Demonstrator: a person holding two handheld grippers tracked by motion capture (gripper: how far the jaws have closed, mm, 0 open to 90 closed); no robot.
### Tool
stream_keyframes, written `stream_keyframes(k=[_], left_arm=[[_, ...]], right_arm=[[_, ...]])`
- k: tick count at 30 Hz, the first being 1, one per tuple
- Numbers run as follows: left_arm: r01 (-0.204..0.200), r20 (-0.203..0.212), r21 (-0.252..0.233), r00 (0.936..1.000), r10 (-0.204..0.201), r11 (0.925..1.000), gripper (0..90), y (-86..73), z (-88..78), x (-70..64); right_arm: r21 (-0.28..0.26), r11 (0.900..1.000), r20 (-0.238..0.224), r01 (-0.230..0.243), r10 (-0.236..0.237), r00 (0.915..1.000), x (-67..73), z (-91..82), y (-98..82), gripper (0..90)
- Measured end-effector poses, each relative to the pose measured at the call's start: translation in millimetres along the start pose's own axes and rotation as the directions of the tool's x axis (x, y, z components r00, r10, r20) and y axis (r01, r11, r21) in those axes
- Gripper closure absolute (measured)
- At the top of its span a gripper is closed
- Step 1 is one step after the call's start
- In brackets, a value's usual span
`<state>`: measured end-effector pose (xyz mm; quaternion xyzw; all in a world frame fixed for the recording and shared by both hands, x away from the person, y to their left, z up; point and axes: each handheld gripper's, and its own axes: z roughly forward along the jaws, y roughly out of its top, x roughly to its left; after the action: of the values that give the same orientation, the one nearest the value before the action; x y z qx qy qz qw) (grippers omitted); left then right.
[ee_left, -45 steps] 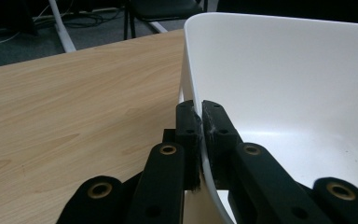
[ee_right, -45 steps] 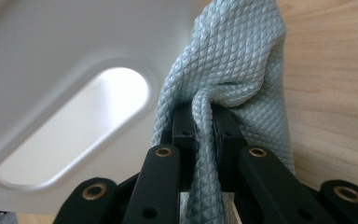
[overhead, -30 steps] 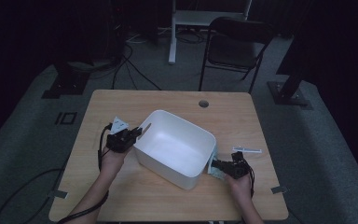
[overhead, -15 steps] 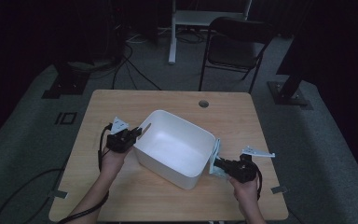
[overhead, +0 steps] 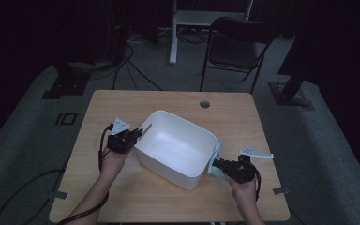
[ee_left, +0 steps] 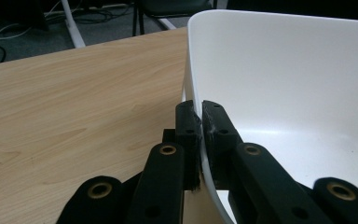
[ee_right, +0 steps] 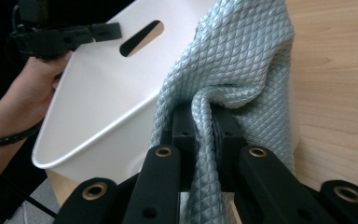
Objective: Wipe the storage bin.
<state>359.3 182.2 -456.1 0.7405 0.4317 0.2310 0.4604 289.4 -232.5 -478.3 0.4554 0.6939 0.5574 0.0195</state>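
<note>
No legible text, seemingly.

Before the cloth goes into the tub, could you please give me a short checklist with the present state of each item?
1. Left gripper clamped on the tub's rim: ok, jaws shut on the white wall.
2. Right gripper holding the cloth: ok, a fold is pinched between its jaws.
3. Tub free to take the cloth: ok, its inside looks bare.
4. Cloth clear of the tub's rim: not ok, it hangs against the outside wall at the right end.
5. Tub resting flat on the table: cannot tell.
</note>
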Motion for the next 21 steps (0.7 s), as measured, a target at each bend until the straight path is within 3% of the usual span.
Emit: stream_keyframes(k=[6,11,15,17,21], left_arm=[[-0.004,-0.002,0.001,1.0000,0.004,1.0000,86.3,0.0,-0.1,-0.3],[-0.003,-0.010,0.003,0.9999,0.003,1.0000,86.3,0.1,-0.3,-1.0],[0.003,-0.015,0.001,0.9999,-0.003,1.0000,86.3,-0.1,-0.4,-1.3],[0.001,-0.014,0.003,0.9999,-0.001,1.0000,86.2,0.1,-0.4,-1.4],[-0.004,-0.014,0.005,0.9999,0.004,1.0000,86.3,0.3,-0.4,-1.4]], right_arm=[[-0.007,1.000,-0.010,-0.013,0.013,0.9999,2.4,-3.4,2.0,82.6],[0.001,1.000,0.020,-0.001,0.001,0.9998,2.1,2.4,-0.4,82.8],[0.008,1.000,0.017,-0.015,0.015,0.9997,1.7,0.8,0.5,82.7],[-0.006,1.000,0.001,-0.009,0.009,1.0000,5.0,-2.9,2.3,82.7],[-0.015,1.000,0.011,-0.001,0.002,0.9999,6.9,-0.3,1.2,82.8]])
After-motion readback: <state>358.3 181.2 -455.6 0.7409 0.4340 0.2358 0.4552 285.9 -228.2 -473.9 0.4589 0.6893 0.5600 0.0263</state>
